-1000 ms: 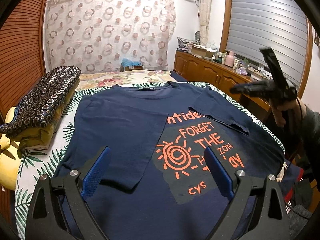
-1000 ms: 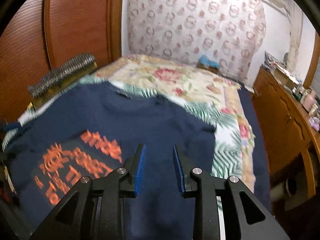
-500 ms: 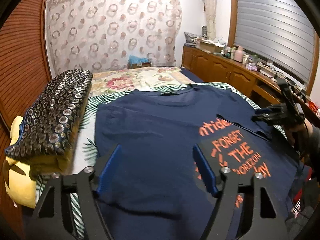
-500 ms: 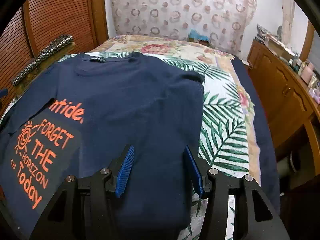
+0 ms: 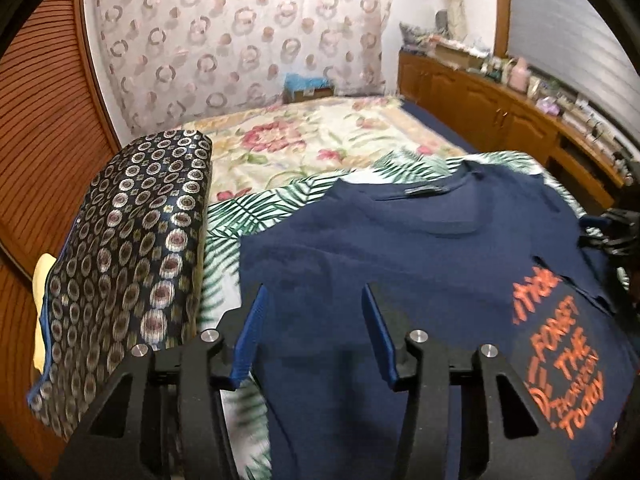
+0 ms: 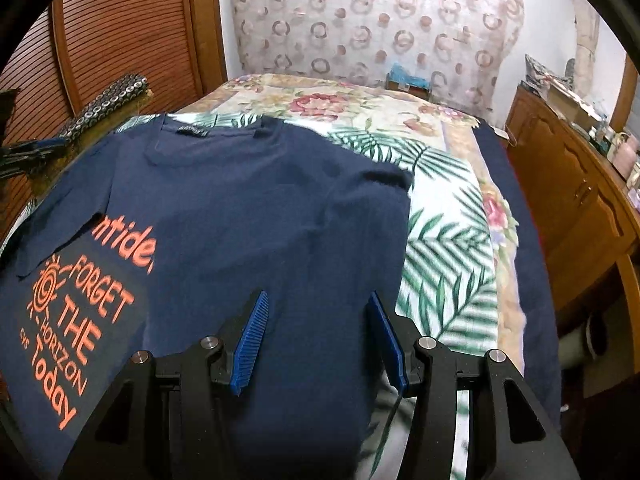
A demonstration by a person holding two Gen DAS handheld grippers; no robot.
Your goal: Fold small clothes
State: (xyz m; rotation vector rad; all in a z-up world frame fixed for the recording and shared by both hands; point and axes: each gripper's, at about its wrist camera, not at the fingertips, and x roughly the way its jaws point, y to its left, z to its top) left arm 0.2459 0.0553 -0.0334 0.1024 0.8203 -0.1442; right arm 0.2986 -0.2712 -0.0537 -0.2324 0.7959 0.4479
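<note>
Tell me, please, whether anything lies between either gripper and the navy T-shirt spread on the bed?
Nothing visible does. The left gripper hangs with jaws apart over the navy T-shirt, having just been closing with nothing between them. The right gripper is open over its other side. The patterned bedding roll lies off to one side, beside the shirt.

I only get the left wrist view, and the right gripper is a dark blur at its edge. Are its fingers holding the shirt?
Observer: No. The right gripper has its fingers apart, just opened, nothing pinched, over the navy T-shirt.
Operator: Over which part?
Observer: Its side edge, beside the palm-leaf sheet.
Operator: Sleeve folded in there?
Observer: Seems so: the cuff lies at that edge's top corner.
</note>
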